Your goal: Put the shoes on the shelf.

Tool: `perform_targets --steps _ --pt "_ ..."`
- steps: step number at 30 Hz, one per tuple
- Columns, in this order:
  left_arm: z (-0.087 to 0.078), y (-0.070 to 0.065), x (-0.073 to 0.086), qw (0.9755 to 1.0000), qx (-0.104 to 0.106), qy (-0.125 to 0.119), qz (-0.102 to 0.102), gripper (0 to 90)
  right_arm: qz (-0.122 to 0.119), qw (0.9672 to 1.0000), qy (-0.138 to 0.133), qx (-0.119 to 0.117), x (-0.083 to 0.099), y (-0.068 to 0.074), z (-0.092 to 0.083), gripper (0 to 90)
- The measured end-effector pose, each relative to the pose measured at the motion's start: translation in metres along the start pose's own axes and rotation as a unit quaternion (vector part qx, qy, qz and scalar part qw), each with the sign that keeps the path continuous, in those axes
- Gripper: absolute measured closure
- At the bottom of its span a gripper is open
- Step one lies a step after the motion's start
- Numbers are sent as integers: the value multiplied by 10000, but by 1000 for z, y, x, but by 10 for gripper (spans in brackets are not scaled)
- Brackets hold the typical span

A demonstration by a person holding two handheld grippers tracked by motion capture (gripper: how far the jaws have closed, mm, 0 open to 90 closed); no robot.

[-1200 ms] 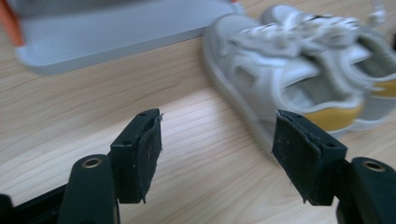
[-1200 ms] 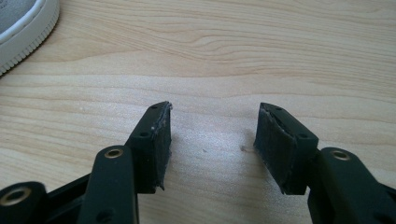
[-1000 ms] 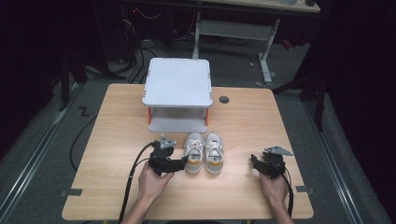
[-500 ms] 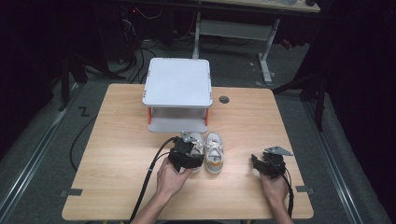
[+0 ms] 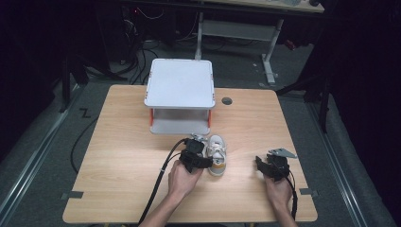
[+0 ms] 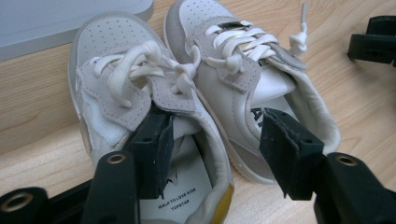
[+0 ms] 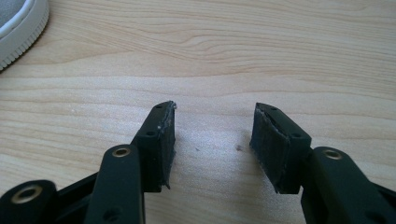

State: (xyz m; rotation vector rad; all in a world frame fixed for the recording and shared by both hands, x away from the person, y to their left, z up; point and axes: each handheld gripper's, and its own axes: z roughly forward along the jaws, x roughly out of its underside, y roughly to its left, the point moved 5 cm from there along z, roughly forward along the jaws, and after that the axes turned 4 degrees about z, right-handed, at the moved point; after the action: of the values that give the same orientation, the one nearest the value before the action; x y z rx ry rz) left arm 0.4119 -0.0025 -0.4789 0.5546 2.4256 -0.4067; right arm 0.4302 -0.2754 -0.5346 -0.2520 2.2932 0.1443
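Left gripper (image 6: 215, 149) has moved in from beside the shoes over the last second. Its fingers (image 6: 154, 149) are wide, straddling the adjoining collars: one inside the left shoe (image 6: 140, 93), one inside the right shoe (image 6: 261, 74). Looks like a two-shoe pinch setup. Right gripper (image 7: 212, 144) unmoved, fingers wide over bare counter (image 7: 233, 56), well apart from the shoes. Grey stand (image 5: 179, 90) just beyond.

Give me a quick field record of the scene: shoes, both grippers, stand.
shoes: pair side by side on the table, toes toward the stand; left shoe, right shoe
left gripper: open, one jaw inside the left shoe, the other inside the right shoe, straddling their inner walls
right gripper: open, holds nothing, over bare wood to the right of the shoes
stand: white top, at the table's far middle, just behind the shoes
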Motion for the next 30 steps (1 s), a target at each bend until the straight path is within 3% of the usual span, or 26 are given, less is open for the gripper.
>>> perform_targets --steps 2,3,7,14,22,25,30 --pt "0 1 -1 10000 34 4 -86 457 13 10000 3 3 0 0 0 501" --pt "1 2 -2 9997 117 8 -226 458 24 10000 0 11 0 0 0 501" --pt "3 2 -3 9995 168 24 -262 453 25 10000 6 15 0 0 0 501" --pt "12 -1 -6 9998 4 181 -59 463 24 10000 7 14 0 0 0 501" --pt "17 -3 -6 9995 -91 273 94 629 21 10000 1 9 0 -1 0 500" --pt "17 -3 -6 9995 -9 304 83 687 21 10000 0 8 0 0 0 500" --pt "17 -3 -5 9995 -29 264 140 730 25 10000 2 10 0 -1 0 500"
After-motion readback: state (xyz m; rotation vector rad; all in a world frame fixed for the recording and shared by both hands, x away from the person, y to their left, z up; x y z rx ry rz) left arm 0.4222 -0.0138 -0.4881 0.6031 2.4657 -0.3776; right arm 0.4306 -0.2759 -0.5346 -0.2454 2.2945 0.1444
